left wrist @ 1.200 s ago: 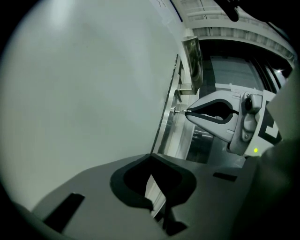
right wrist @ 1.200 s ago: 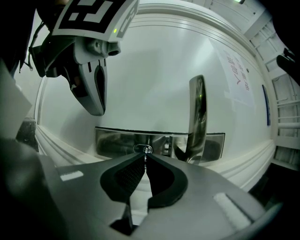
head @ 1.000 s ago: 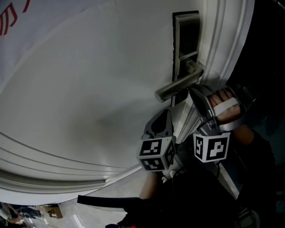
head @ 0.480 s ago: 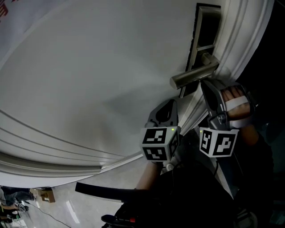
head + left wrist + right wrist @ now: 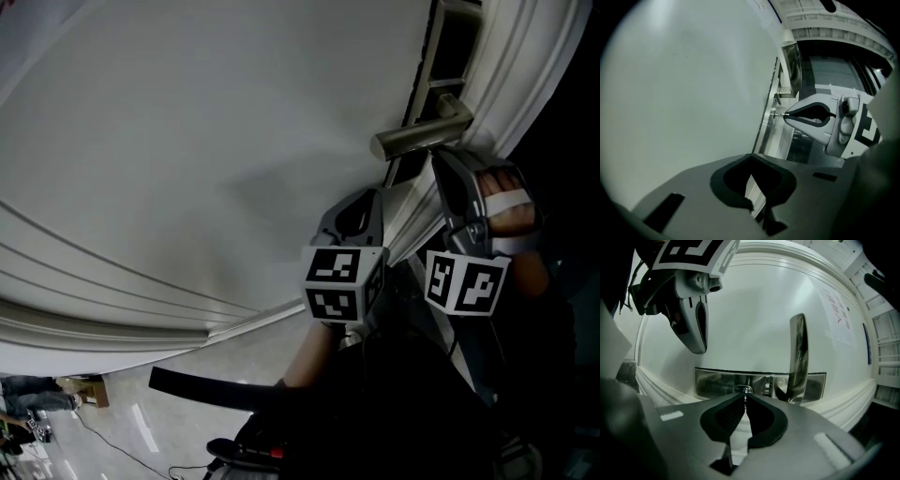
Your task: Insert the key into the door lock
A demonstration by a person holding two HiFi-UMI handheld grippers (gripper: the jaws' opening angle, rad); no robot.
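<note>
Holding anything in your right tool?

Yes. My right tool (image 5: pixel 745 401) is pinched shut on the key (image 5: pixel 746 394), a thin blade that sticks out past the tips. Its point sits at the round keyhole (image 5: pixel 743 389) in the shiny lock plate (image 5: pixel 717 383) on the white door (image 5: pixel 187 141), beside the lever handle (image 5: pixel 798 352). How deep it sits, I cannot tell.

And your left tool?

My left tool (image 5: pixel 750 158) has its jaws together on nothing. It hangs near the right one, apart from the lock.

What makes this step go well?

I judge the blade must line up square with the slot, not tilted, then go straight in with a gentle push. A firm pinch stops the key twisting. Forcing it at an angle could jam it.
</note>
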